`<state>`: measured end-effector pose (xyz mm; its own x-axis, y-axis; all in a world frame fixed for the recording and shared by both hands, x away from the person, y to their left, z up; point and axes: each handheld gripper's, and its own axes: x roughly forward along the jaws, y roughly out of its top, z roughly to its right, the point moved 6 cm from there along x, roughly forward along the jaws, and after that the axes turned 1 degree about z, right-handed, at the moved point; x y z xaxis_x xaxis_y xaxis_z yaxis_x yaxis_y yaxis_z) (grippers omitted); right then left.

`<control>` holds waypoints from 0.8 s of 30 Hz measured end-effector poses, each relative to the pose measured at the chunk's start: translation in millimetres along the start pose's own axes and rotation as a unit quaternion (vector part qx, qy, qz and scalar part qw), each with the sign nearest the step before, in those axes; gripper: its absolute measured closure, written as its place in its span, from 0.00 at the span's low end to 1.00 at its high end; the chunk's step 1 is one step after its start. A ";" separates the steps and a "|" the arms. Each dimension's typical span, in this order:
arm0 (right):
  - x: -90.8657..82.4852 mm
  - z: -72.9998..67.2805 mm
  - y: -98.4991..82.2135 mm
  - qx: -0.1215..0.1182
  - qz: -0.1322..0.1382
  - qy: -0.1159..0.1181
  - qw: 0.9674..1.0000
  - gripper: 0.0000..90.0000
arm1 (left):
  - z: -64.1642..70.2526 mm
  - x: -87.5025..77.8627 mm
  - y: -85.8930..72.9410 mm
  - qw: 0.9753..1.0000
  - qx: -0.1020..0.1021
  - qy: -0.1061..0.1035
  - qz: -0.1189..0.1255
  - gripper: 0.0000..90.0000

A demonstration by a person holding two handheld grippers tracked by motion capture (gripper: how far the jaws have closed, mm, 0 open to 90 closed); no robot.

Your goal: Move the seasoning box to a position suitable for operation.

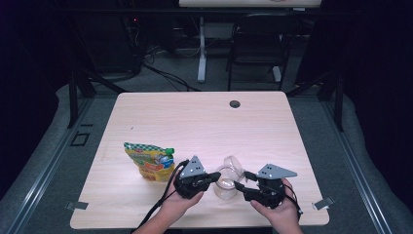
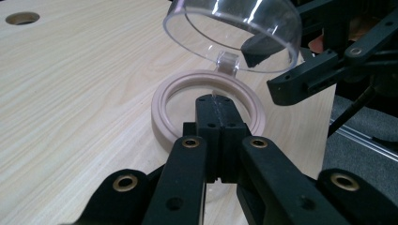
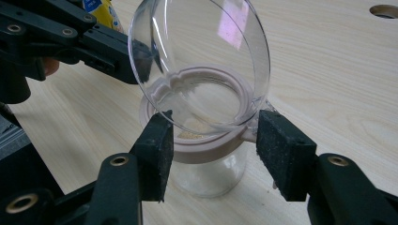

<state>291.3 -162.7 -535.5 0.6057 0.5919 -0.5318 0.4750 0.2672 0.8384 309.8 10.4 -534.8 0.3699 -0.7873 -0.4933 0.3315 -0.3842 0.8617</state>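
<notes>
Near the front edge of the counter (image 1: 204, 117), between the two claws: jar (image 1: 225, 187), clear glass, upright, with a pinkish-beige collar ring around its mouth; a thin layer of tan crumbs lies at the bottom, seen in the right gripper view

Lid (image 1: 233, 164): clear dome, hinged to the ring, swung up and tilted back on the far side of the mouth; jar stands open

Left claw (image 1: 210, 178): held in the person's left hand, just left of the jar, jaws pressed together with no gap between them; in the left gripper view the closed tips sit at the near edge of the ring (image 2: 209, 110), and whether they pinch it or merely touch it cannot be told

Right claw (image 1: 239, 185): held in the person's right hand, just right of the jar, jaws spread wide; in the right gripper view the two pads (image 3: 157, 150) stand either side of the ring and hinge, apart from both, gripping nothing

Pouch (image 1: 149, 161): yellow snack bag with a green checked top, standing on the counter to the left of the left claw, near but not touching

Hole (image 1: 234, 104): round cable port, far side of the counter, well apart from the jar

Chair (image 1: 258, 41): dark, on the floor beyond the counter
</notes>
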 end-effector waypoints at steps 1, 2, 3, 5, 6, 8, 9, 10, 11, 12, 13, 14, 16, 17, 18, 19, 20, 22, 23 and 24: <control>0.1 0.3 0.1 0.001 0.002 -0.001 1.000 0.52 | -0.7 0.4 -1.0 1.000 -0.002 0.001 0.001 1.00; 0.0 0.7 0.2 0.002 0.003 -0.001 1.000 0.52 | -1.3 0.2 -1.8 1.000 -0.002 0.001 -0.002 1.00; 0.0 0.7 0.2 0.002 0.003 -0.001 1.000 0.52 | -1.3 0.2 -1.8 1.000 -0.002 0.001 -0.002 1.00; -1.0 2.1 0.4 0.005 0.003 0.001 1.000 0.53 | -2.3 0.6 -3.5 1.000 -0.005 0.005 -0.003 1.00; -1.5 3.0 0.8 0.006 0.004 0.001 1.000 0.53 | -3.4 1.7 -5.2 1.000 -0.005 0.004 -0.003 1.00; -1.9 3.3 1.7 0.010 0.012 0.003 1.000 0.53 | -3.2 2.8 -6.5 1.000 -0.008 0.003 -0.004 1.00; -2.3 3.5 1.7 0.010 0.010 0.003 1.000 0.53 | -3.2 2.8 -6.5 1.000 -0.008 0.003 -0.004 1.00; -2.6 3.9 1.9 0.011 0.012 0.001 1.000 0.54 | -2.8 4.1 -8.2 1.000 -0.006 0.001 -0.009 1.00; -2.7 4.1 2.0 0.011 0.012 0.002 1.000 0.54 | -2.8 4.1 -8.2 1.000 -0.006 0.001 -0.009 1.00; -2.6 4.0 2.1 0.014 0.014 0.003 1.000 0.54 | -2.5 4.6 -8.8 1.000 -0.005 0.001 -0.005 1.00; -2.6 4.0 2.1 0.014 0.014 0.003 1.000 0.54 | -2.5 4.6 -8.8 1.000 -0.005 0.001 -0.005 1.00; -2.8 4.9 1.9 0.015 0.015 0.003 1.000 0.54 | -2.6 4.7 -8.8 1.000 -0.006 0.000 -0.005 1.00; -2.8 5.8 1.9 0.019 0.019 0.004 1.000 0.55 | -2.7 4.3 -8.9 1.000 -0.003 0.004 -0.008 1.00; -3.6 6.6 1.7 0.018 0.016 0.003 1.000 0.56 | -2.5 4.6 -8.8 1.000 -0.003 0.003 -0.006 1.00; -4.1 7.7 1.5 0.020 0.015 0.004 1.000 0.57 | -2.6 4.6 -8.8 1.000 -0.003 0.002 -0.006 1.00; -4.5 8.1 1.5 0.024 0.016 0.006 1.000 0.58 | -2.7 4.5 -8.8 1.000 -0.003 0.002 -0.007 1.00; -5.5 9.3 1.3 0.027 0.014 0.007 1.000 0.59 | -2.8 4.2 -8.9 1.000 -0.003 0.004 -0.010 1.00; -6.5 11.5 1.0 0.034 0.015 0.007 0.999 0.61 | -2.7 4.3 -8.9 1.000 -0.002 0.004 -0.009 1.00; -6.8 12.4 0.7 0.040 0.016 0.010 0.999 0.62 | -2.6 4.3 -8.9 1.000 -0.002 0.004 -0.010 1.00; -7.0 13.7 0.4 0.044 0.017 0.010 0.999 0.62 | -2.6 4.2 -8.9 1.000 -0.003 0.004 -0.010 1.00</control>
<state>295.9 -177.1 -533.1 0.6094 0.6152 -0.5001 0.5096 0.1793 0.8415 310.7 11.7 -544.8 0.3697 -0.7757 -0.5115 0.3435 -0.3974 0.8509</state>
